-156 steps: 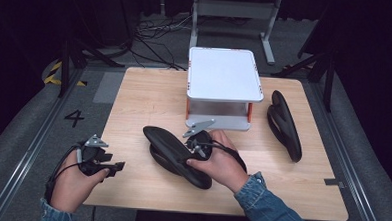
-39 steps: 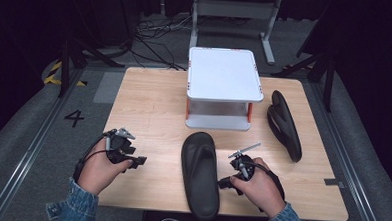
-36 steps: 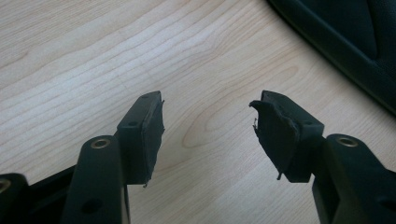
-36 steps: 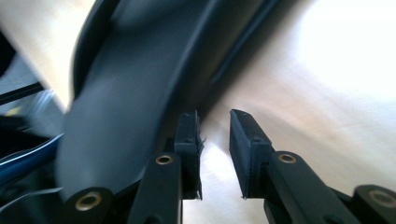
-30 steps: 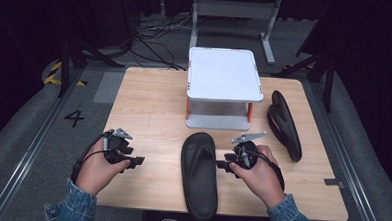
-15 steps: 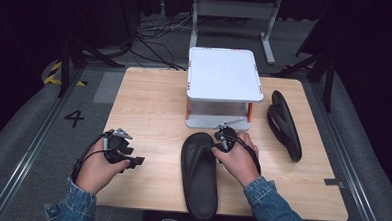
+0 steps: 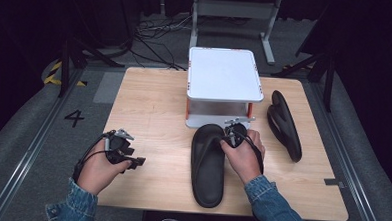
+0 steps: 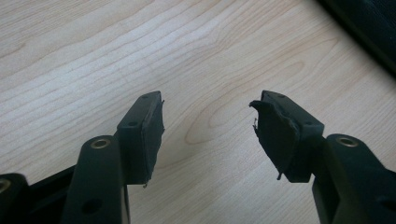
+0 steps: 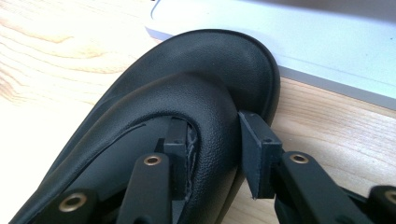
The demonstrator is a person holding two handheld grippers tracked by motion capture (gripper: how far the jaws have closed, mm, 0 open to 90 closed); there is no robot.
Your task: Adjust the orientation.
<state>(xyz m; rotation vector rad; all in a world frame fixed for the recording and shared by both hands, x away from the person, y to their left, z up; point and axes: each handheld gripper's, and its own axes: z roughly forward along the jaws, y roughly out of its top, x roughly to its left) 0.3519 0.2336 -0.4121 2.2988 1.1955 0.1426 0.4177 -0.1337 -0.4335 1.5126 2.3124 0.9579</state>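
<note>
- Sandal (image 7: 209, 163): black, flat on the tabletop (image 7: 154, 103) near its front edge, long axis running from the person toward the white stand (image 7: 224, 74), toe just short of the stand's base.
- Right tongs (image 7: 231, 136): at the sandal's toe end, one jaw under the strap (image 9: 205, 107), the other outside it. The jaws had just been closing, with the strap between them; the inner pad touched it, the outer stood just clear.
- Right hand (image 7: 244, 155): nearer hand, beside the sandal, wrist angled toward the stand.
- Left tongs (image 7: 132, 160): open, empty, low over bare wood, well apart.
- Second sandal (image 7: 283, 122): on its edge, right of the stand.
</note>
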